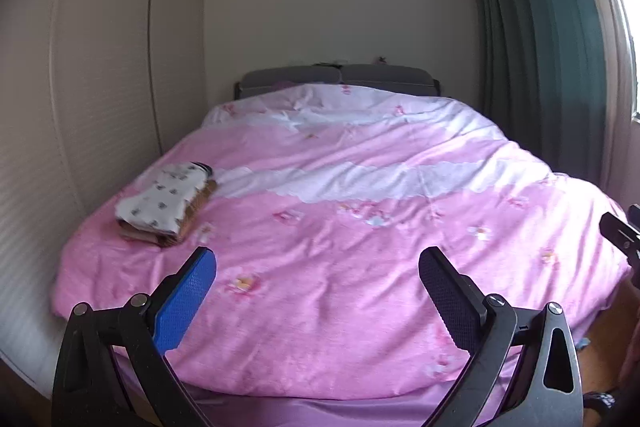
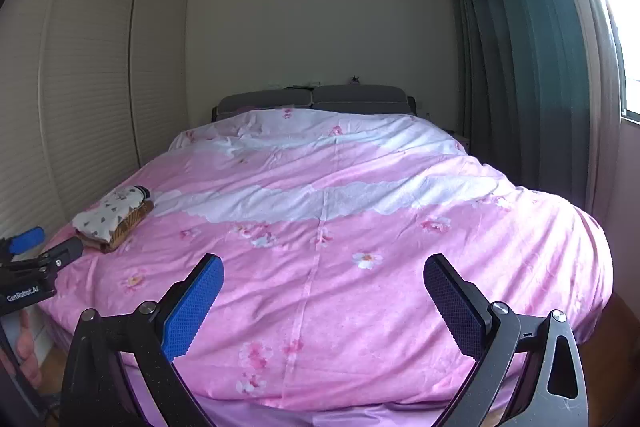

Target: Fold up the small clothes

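A small stack of folded clothes (image 1: 166, 203), white with a grey print on top and brown underneath, lies on the left side of the pink bed cover (image 1: 340, 227). It also shows in the right wrist view (image 2: 114, 217). My left gripper (image 1: 318, 263) is open and empty, held above the near end of the bed, to the right of and nearer than the stack. My right gripper (image 2: 324, 267) is open and empty over the middle of the bed's near end. The left gripper also shows at the left edge of the right wrist view (image 2: 46, 245).
The bed cover (image 2: 340, 227) is pink and white with flowers. A grey headboard (image 2: 316, 99) stands at the far wall. Beige sliding wardrobe doors (image 2: 88, 87) run along the left. Green curtains (image 2: 532, 67) and a bright window are on the right.
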`<act>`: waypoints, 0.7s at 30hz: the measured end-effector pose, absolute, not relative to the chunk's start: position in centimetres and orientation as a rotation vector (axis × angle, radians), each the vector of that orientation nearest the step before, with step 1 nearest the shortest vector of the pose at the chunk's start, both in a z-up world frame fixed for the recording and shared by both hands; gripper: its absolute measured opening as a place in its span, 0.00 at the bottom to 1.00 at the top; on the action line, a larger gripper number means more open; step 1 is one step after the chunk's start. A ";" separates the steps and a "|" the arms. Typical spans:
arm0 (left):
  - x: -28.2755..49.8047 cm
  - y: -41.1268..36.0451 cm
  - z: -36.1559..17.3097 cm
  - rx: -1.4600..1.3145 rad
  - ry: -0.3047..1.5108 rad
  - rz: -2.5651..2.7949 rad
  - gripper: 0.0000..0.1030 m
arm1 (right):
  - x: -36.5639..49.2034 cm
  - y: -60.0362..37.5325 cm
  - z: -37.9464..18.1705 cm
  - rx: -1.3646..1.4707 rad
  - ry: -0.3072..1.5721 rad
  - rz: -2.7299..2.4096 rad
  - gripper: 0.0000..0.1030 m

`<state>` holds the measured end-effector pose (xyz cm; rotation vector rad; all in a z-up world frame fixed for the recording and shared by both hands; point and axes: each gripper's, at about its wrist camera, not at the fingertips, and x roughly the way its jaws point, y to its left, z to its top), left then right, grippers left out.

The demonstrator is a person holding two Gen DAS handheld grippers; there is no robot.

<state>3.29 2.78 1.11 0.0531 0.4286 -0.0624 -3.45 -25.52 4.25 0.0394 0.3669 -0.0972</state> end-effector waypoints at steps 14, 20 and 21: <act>3.8 3.4 0.4 0.043 0.460 -0.021 1.00 | -3.2 -24.8 3.6 -0.007 0.398 -0.162 0.98; 4.0 3.5 0.2 0.027 0.477 -0.027 1.00 | -3.2 -25.2 3.7 0.012 0.402 -0.159 0.98; 3.9 3.5 0.2 0.029 0.474 -0.027 1.00 | -3.2 -25.2 3.7 0.013 0.402 -0.159 0.98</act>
